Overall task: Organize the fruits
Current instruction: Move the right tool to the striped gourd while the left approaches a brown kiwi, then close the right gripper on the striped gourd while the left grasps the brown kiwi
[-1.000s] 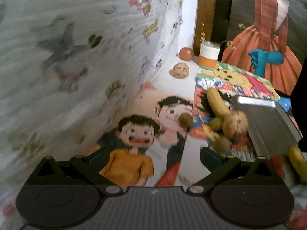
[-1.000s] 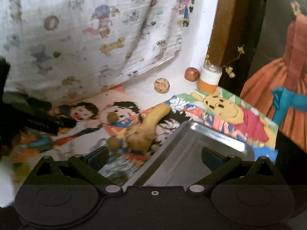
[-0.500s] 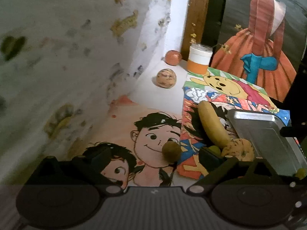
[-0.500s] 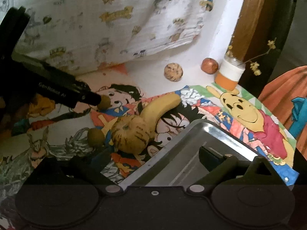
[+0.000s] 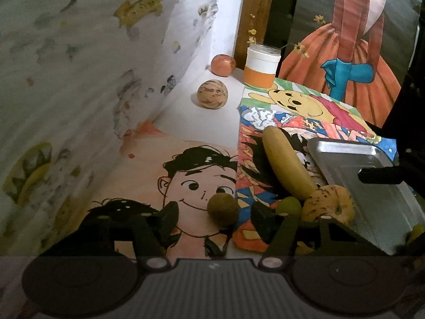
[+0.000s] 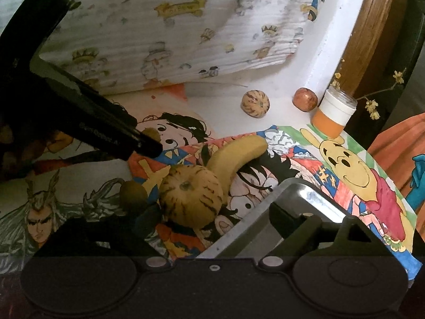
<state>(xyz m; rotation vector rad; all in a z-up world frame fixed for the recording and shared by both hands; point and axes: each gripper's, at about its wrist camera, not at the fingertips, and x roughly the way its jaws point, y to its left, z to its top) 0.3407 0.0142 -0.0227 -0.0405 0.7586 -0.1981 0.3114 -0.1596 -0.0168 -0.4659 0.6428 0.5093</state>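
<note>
Cartoon-printed sheets cover the tabletop where the fruit lies beside a metal tray (image 5: 372, 186). Left gripper (image 5: 215, 219) is closing around a small brown round fruit (image 5: 222, 209), pads not yet touching. Right gripper (image 6: 212, 218) is closing too, a striped yellow melon (image 6: 191, 195) between its fingers, unpressed. Judging by this, both picks are starting; next each needs firm contact, then a lift toward the tray.

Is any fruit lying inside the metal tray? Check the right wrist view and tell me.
No. The metal tray shows only bare metal there, while the banana and striped melon lie beside it on the drawings.
</note>
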